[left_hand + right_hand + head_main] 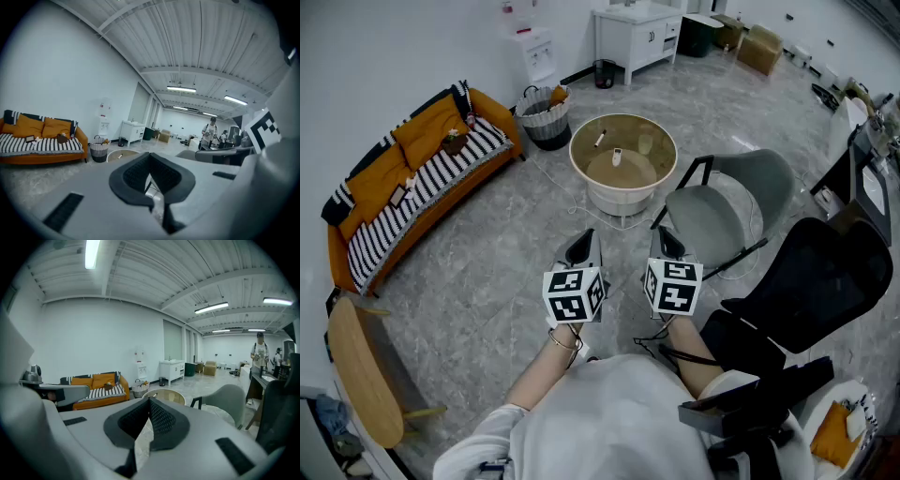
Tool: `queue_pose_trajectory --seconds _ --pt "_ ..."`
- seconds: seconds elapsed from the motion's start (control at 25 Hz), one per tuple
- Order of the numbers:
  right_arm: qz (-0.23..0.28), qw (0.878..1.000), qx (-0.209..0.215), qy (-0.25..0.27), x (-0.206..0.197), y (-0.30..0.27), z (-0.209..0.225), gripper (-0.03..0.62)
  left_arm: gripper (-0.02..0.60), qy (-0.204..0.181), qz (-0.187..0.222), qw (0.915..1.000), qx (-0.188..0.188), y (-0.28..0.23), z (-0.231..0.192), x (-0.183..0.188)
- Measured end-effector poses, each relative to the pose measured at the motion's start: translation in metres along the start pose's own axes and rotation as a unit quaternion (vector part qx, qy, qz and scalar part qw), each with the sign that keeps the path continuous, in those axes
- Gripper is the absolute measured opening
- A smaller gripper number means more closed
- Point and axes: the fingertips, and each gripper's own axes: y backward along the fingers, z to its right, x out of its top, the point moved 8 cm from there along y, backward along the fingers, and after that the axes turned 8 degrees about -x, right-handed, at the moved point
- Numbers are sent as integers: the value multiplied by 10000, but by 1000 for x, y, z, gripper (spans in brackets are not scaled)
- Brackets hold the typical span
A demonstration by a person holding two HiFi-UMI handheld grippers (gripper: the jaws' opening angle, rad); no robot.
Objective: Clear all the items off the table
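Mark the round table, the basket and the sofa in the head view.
round table (628, 175): head view, bare tan top.
basket (547, 126): head view, striped side wall.
sofa (441, 183): head view, striped seat cover.

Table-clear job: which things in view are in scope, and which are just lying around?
In scope: round table, with the thin stick, small white item and pale cup on it; left gripper and right gripper, jaws shut, empty.

Lying about: orange sofa, basket, grey chair, black office chair, white cabinet.
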Motion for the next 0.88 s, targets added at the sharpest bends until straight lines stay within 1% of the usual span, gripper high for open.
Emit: queue_pose_trajectory --seconds 0.28,0.44,0.68,0.8,0.88 --pt "41 10000 -27 75 2 -5 -13 23 8 -19 -17 10000 10 3 -16 5" --pt "122 9998 -85 -154 0 -7 -18 25 8 -33 -96 9999 -24 5 -24 2" --pt "-27 9994 -234 -246 -8 -11 -28 25 8 -3 -190 9998 -83 10 -44 -2" --pt "-121 9988 -326 -345 -17 -10 -28 25 8 60 -287 9995 -130 10 -49 -8" --pt "-202 9980 -425 -413 -23 -13 -24 25 8 32 -351 9993 -158 6 -51 -11"
